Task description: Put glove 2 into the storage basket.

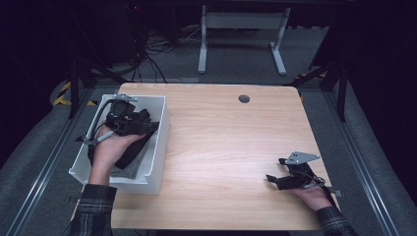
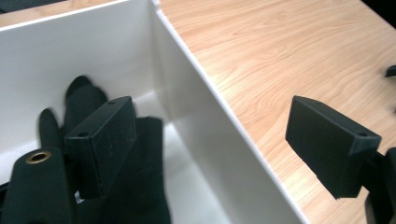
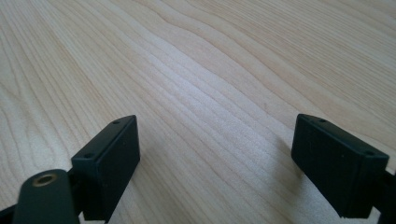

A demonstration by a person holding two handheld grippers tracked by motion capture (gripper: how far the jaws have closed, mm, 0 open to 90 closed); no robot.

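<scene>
1. Left gripper (image 1: pixel 132 122): in the high view it sits over the white bin (image 1: pixel 160 147), aimed toward the bin's right wall. The left gripper view shows what the high view cannot: the jaws stand wide apart with nothing clamped, one jaw over the bin's inside and the other over the desk (image 2: pixel 280 60), so they straddle the bin wall (image 2: pixel 219 116).
2. Dark garment (image 1: pixel 129 152): lies inside the bin, at its near half, under the left hand (image 1: pixel 109 150). In the high view its long axis runs from the bin's near-left corner up toward the right wall. In the left gripper view the dark garment (image 2: pixel 140 186) shows finger-like lobes pointing up toward the bin's far wall, behind the left jaw; whether the jaw touches it cannot be told.
3. Right gripper (image 1: pixel 275 180): the high view places it at the desk's near right corner, pointing left, held by the right hand (image 1: pixel 312 195). The right gripper view adds that its jaws are wide apart, empty, low over bare wood.
</scene>
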